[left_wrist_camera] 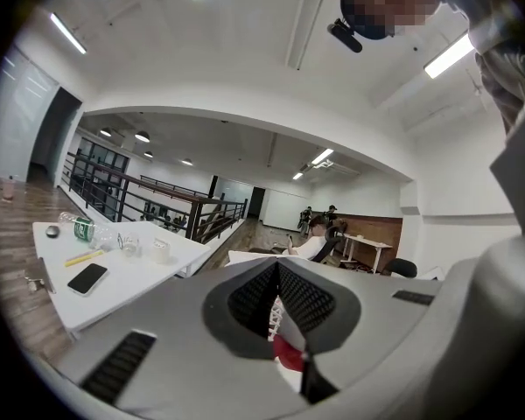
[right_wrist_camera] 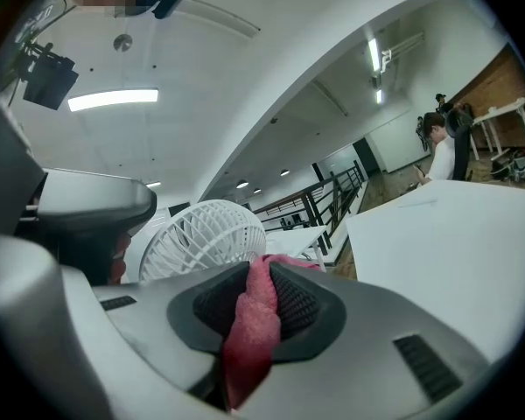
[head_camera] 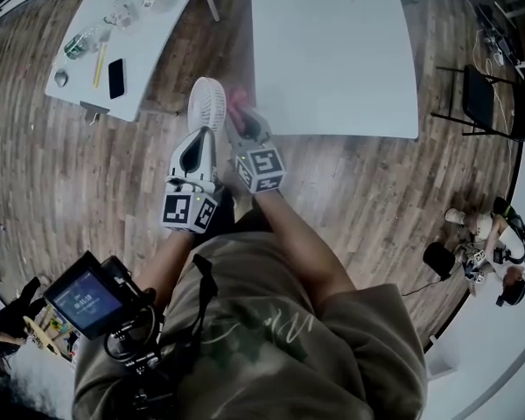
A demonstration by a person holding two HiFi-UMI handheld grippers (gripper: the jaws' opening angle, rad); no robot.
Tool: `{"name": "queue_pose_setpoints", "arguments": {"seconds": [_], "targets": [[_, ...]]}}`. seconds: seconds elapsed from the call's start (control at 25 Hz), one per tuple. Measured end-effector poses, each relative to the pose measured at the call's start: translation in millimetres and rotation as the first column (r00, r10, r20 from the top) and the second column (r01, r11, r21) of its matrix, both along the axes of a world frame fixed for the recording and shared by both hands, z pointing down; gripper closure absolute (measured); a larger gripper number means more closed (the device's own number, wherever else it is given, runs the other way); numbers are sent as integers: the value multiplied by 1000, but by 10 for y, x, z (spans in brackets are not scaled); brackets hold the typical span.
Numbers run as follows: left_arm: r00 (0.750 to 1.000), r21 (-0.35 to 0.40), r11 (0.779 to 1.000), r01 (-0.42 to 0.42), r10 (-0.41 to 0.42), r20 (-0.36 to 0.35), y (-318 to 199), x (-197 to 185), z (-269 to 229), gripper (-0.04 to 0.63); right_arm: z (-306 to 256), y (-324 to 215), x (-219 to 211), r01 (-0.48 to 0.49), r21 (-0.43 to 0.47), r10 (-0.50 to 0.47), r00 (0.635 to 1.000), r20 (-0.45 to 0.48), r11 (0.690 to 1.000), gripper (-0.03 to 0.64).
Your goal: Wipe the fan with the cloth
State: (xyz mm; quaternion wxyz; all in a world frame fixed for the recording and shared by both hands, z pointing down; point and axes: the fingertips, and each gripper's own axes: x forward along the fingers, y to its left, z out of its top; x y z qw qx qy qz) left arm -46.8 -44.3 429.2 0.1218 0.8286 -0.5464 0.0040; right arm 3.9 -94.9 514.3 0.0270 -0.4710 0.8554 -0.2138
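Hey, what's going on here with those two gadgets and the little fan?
A person has a hand-held gripper in each hand. The left gripper has its jaws shut on a small white fan, holding it up above the wooden floor near a white table. The right gripper has its jaws clamped on a pink cloth, right beside the fan. Whether cloth and fan touch is unclear.

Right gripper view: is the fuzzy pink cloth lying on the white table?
No, the fuzzy pink cloth is pinched in the jaws of the right gripper, near the white grilled fan.
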Motion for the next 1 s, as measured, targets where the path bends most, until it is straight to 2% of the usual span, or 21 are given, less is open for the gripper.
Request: {"name": "queue_pose_setpoints", "arguments": {"seconds": [0.4,0.6,0.88,1.0], "targets": [[1000,-18,1000,0,0,-12,19,-39,46,575,65,11,-13,-14,1,14,1000,-9,1000,517],[1000,-11,1000,-1,1,-1,31,-18,56,575,93,13,7,-16,44,19,997,-80,999,515],[1000,-17,1000,5,-5,-4,57,-32,102,575,111,57,-41,5,70,4,991,-132,998,515],[999,12,1000,-13,13,31,64,5,75,575,120,45,-56,12,72,-1,990,-139,997,515]]}}
